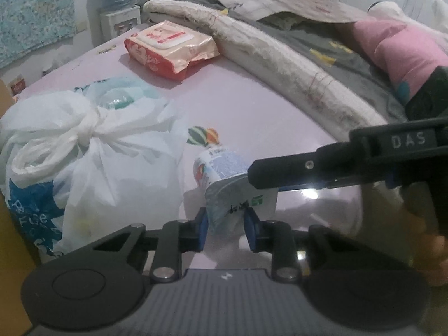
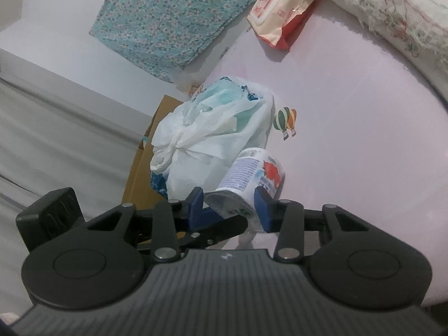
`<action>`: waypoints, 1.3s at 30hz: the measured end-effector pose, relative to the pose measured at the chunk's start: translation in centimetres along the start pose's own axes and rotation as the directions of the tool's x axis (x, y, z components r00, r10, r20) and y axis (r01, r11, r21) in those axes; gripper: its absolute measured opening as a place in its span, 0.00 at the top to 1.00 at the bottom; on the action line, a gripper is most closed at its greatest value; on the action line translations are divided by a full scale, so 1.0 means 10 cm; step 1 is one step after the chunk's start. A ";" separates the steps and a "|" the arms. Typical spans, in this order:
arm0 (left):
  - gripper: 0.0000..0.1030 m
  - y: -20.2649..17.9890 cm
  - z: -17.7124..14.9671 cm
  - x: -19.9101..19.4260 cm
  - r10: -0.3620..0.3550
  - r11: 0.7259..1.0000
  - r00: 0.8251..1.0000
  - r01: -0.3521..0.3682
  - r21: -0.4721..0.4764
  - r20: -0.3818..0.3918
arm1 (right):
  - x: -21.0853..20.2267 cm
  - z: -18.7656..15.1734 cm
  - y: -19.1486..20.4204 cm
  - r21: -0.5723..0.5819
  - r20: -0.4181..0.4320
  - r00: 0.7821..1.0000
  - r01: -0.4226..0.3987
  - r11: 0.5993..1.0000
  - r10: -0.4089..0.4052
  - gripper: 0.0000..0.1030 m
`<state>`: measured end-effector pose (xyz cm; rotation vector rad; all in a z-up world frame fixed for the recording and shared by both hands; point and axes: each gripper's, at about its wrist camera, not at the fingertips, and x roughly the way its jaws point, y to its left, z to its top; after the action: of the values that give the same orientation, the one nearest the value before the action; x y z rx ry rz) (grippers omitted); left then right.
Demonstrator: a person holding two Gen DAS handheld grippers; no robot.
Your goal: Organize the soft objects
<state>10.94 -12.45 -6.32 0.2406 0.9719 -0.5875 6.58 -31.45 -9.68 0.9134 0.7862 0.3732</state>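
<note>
Squeeze tube (image 1: pixel 224 179) lies on the pink bed (image 1: pixel 252 106), long axis pointing to upper frame. Left claw (image 1: pixel 228 225) clamps its tail; right claw (image 2: pixel 231 204) pinches alongside, both equally near.

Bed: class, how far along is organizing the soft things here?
Done: nothing looks sorted yet. In hand: the left gripper and right gripper both pinch the packet. Left: the tied bag, wipes pack and folded blankets lie on the bed.

Dim, flat indoor light is seen throughout; glare is caught on the pink sheet (image 1: pixel 310 193) (toward four o'clock), edges are bowed and softly blurred.
</note>
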 end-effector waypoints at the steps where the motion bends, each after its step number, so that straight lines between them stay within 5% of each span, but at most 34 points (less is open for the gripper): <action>1: 0.72 -0.01 0.02 -0.03 -0.004 1.000 1.000 0.004 0.002 0.005 | -0.01 0.02 0.02 0.002 0.002 1.000 0.002 1.000 -0.002 0.61; 17: 0.69 0.42 0.39 0.04 -0.117 0.955 0.993 0.117 -0.271 0.014 | 0.11 0.40 -0.13 0.208 0.006 0.999 -0.049 0.977 0.049 0.56; 22: 0.55 0.48 0.44 0.12 -0.121 0.951 0.992 0.122 -0.283 0.021 | 0.21 0.49 -0.21 0.253 0.019 0.998 -0.067 0.965 0.064 0.56; 29: 0.27 0.28 0.40 0.07 -0.079 0.991 0.995 0.084 -0.106 0.053 | 0.24 0.51 -0.21 0.187 0.046 0.999 -0.032 0.982 0.024 0.56; 35: 0.26 -0.08 0.35 0.18 0.067 0.987 0.996 -0.075 0.140 0.060 | 0.35 0.50 -0.21 0.150 0.020 1.000 -0.012 0.989 0.009 0.56; 39: 0.28 -0.12 0.34 0.26 0.116 0.976 0.991 -0.125 0.179 0.059 | 0.44 0.52 -0.20 0.125 0.010 1.000 -0.002 0.992 0.001 0.56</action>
<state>13.76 -15.93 -6.56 0.4443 0.8512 -0.5686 13.29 -32.91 -11.38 1.0327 0.8065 0.3230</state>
